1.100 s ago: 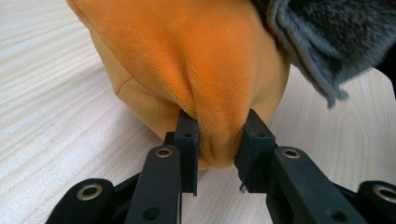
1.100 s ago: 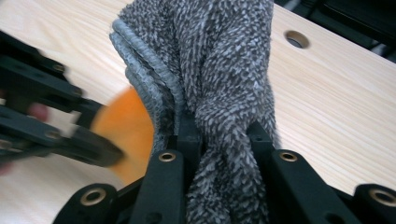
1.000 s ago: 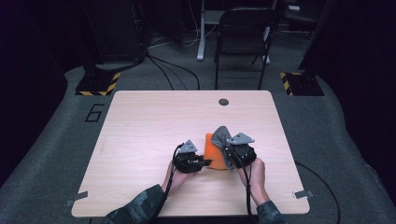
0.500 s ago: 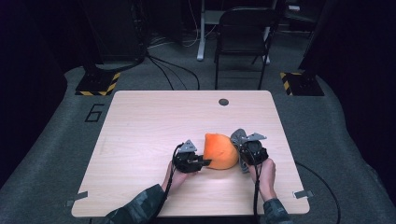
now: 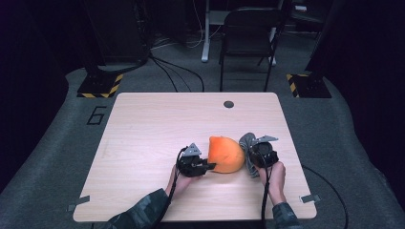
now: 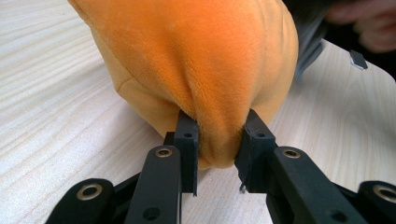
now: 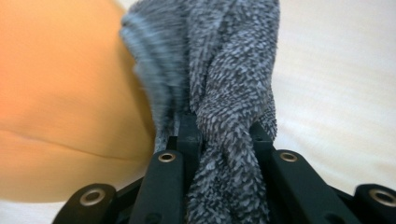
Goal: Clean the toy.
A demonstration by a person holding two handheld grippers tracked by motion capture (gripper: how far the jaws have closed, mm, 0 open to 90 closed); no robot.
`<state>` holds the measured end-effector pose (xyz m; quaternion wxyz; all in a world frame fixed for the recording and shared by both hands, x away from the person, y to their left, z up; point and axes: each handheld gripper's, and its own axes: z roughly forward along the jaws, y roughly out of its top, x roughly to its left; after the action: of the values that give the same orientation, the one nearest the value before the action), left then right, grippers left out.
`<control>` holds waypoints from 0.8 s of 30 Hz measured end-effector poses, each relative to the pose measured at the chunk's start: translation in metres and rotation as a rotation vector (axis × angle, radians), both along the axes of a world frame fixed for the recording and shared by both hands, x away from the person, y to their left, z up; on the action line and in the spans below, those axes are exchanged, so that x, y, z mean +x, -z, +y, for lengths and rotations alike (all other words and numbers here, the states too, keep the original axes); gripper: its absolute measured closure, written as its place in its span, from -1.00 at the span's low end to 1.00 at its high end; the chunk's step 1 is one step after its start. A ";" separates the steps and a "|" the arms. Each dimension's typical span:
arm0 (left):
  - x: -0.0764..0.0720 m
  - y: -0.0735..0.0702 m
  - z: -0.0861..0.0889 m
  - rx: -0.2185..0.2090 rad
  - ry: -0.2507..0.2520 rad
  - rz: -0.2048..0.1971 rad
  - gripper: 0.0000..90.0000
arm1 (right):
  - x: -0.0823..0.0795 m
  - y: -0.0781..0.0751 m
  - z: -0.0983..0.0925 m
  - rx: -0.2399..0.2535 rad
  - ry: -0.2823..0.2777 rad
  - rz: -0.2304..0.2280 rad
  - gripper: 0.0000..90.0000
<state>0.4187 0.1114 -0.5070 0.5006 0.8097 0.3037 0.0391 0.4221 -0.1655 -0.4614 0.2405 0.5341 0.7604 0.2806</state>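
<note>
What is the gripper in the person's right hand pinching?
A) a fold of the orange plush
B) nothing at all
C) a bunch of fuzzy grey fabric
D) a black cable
C: in the right gripper view, the right gripper has its black jaws closed on the fuzzy grey fabric, with the orange plush beside it.

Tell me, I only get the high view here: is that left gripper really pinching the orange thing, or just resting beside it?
Observer: Pinching. In the left gripper view the left gripper has a fold of the orange plush cloth squeezed between its jaws.
Operator: And the grey lump by the other hand?
Observer: It's a fuzzy grey cloth; the right gripper is clamped on a bunched part of it.
Operator: Do the grey and orange pieces touch?
Observer: In the right gripper view the grey cloth lies right against the orange one; I cannot tell whether they are joined.
</note>
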 end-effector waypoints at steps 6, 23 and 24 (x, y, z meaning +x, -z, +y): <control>0.000 0.000 0.000 0.005 0.002 -0.005 0.61 | -0.028 -0.046 0.027 0.078 -0.148 -0.160 0.64; 0.000 0.000 -0.001 0.004 0.004 -0.002 0.61 | -0.020 -0.022 0.032 -0.032 -0.135 -0.101 0.62; 0.000 0.000 -0.001 0.006 0.005 -0.004 0.61 | -0.019 -0.019 0.029 -0.028 -0.112 -0.086 0.62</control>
<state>0.4188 0.1105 -0.5068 0.4989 0.8119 0.3005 0.0401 0.4034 -0.1370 -0.4420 0.2642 0.4747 0.7819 0.3057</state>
